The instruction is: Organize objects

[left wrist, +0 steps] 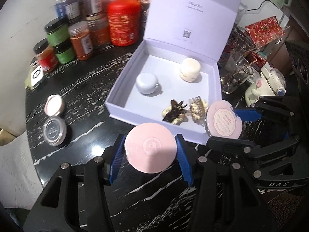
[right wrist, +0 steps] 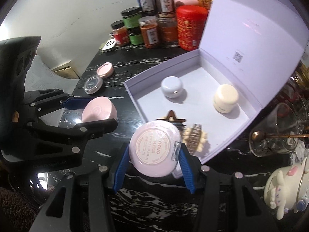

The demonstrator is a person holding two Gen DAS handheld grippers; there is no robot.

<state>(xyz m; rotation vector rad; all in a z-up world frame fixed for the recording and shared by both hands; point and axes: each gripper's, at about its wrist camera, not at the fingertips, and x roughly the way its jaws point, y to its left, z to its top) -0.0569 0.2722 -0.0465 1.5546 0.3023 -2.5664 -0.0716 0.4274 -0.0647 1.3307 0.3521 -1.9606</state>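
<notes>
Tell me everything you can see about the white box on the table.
The box is pale lavender-white, apparently cardboard, square and shallow, with a hinged lid standing open at the back; a small QR code is printed inside the lid. It sits on the black marble table. Inside are a grey jar, a cream jar and two hair clips near the front wall.

A cluster of spice jars (left wrist: 79,40) and a red canister (left wrist: 123,22) stand at the back of the black marbled surface (left wrist: 92,89); drinking glasses (left wrist: 237,71) and a white cartoon figurine (right wrist: 285,189) crowd the right.
</notes>
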